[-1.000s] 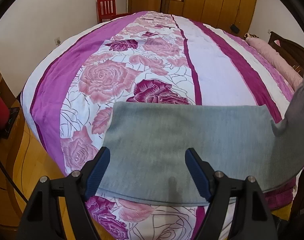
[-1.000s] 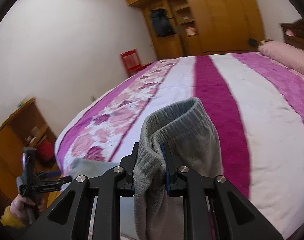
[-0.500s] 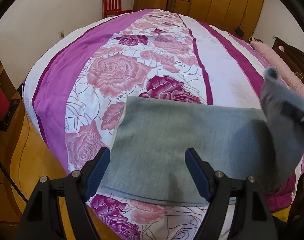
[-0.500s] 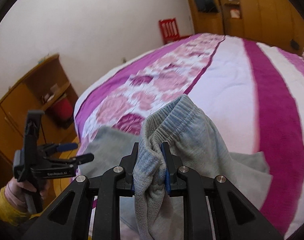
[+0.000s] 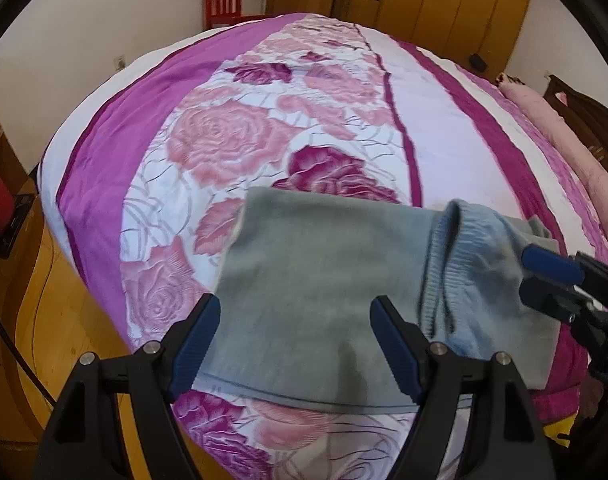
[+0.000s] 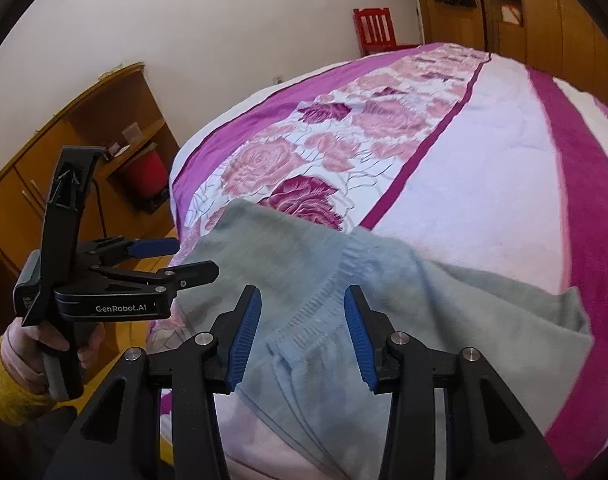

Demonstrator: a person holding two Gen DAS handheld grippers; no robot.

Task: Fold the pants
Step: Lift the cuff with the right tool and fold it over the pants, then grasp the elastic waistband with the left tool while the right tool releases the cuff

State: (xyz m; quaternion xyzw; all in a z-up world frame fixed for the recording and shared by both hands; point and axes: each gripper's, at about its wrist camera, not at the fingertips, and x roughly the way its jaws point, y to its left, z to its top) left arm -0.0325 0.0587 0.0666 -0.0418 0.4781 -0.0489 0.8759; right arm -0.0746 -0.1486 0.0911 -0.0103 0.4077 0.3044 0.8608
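Grey pants [image 5: 315,276] lie flat near the front edge of the bed [image 5: 232,140]. Their ribbed waistband end [image 5: 451,264] is laid back over the lower layer, still a little bunched. My left gripper [image 5: 296,340] hovers open above the near hem and holds nothing. In the right wrist view my right gripper [image 6: 302,340] stands open just above the waistband [image 6: 323,304], with the cloth lying loose between and below its pads. The right gripper [image 5: 551,276] enters the left wrist view from the right. A hand [image 6: 36,344] holds the left gripper [image 6: 172,258] at the left.
The bed [image 6: 483,160] has a purple, white and rose-patterned cover. A pink pillow [image 5: 563,140] and dark headboard [image 5: 591,120] lie far right. A red chair [image 5: 224,2] and wooden wardrobes [image 5: 423,0] stand behind. A wooden shelf unit [image 6: 84,140] with a red object [image 6: 144,172] is left.
My right gripper carried the waistband end leftward over the flat pants, lowered it and opened, letting go of the cloth. The left gripper stayed open, drifting slightly.
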